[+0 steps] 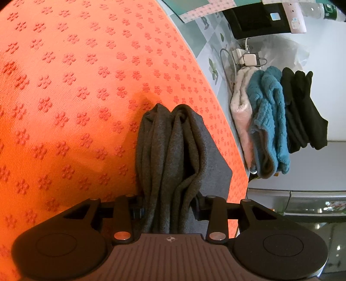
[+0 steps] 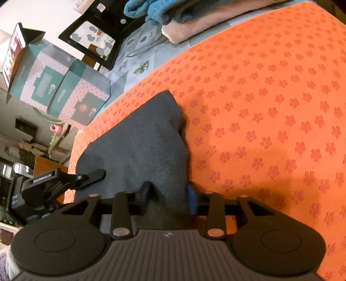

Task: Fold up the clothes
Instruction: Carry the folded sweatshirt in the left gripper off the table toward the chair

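Mid-fold: grey garment (image 1: pixel 173 155) on orange mat (image 1: pixel 64 86), at mat edge nearest folded stack (image 1: pixel 276 121). Left tool (image 1: pixel 167 210) clamps bunched end, right tool (image 2: pixel 167 200) pinches other edge. Next: lift both together, lay fold flat, square edges

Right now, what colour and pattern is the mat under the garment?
Orange mat with raised red flower-like dot clusters; clearest in the left wrist view.

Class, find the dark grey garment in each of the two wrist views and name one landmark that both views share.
Left wrist view: the dark grey garment is bunched in folds at lower centre, running up from the left claw.
Right wrist view: the dark grey garment lies left of centre, reaching into the right claw.
Shared landmark: the teal knit garment beyond the orange mat.
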Motion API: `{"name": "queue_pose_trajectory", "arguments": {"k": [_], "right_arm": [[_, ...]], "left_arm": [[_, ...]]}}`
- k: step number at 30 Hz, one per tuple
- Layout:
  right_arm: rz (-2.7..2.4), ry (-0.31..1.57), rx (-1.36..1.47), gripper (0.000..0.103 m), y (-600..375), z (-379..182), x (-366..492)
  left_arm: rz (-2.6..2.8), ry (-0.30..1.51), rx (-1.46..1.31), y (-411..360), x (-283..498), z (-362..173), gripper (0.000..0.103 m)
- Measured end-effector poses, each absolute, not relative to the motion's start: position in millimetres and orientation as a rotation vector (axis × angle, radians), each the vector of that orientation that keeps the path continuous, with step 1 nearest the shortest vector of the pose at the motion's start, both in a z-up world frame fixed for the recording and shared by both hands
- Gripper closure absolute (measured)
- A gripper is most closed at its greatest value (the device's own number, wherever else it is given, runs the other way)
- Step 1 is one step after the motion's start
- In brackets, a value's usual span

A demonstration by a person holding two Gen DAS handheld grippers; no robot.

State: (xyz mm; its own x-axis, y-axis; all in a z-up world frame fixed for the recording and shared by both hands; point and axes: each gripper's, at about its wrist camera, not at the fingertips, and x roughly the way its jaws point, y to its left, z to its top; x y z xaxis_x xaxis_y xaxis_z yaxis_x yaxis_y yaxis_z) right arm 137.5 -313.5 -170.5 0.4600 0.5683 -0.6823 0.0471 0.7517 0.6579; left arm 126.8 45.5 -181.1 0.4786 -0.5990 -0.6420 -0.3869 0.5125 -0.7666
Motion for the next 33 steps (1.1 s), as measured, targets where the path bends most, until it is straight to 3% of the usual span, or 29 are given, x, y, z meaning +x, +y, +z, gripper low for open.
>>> {"name": "queue_pose_trajectory", "arguments": {"k": [5, 21, 33], "right_arm": [[0.333, 1.003, 0.616, 0.084, -308.4, -151.7, 123.1], [0.25, 0.841, 0.632, 0.085, -338.3, -57.2, 0.5], [0.095, 0.79, 0.705, 0.085, -387.2, -42.9, -95.3]], "left_arm": [[-0.161, 1.084, -1.024, 36.9, 120.4, -163.5, 0.067], [-0.3, 1.059, -0.993, -2.2, 45.4, -95.8, 0.067], [-0.425, 1.139, -0.895, -73.9, 11.6, -86.4, 0.067]]}}
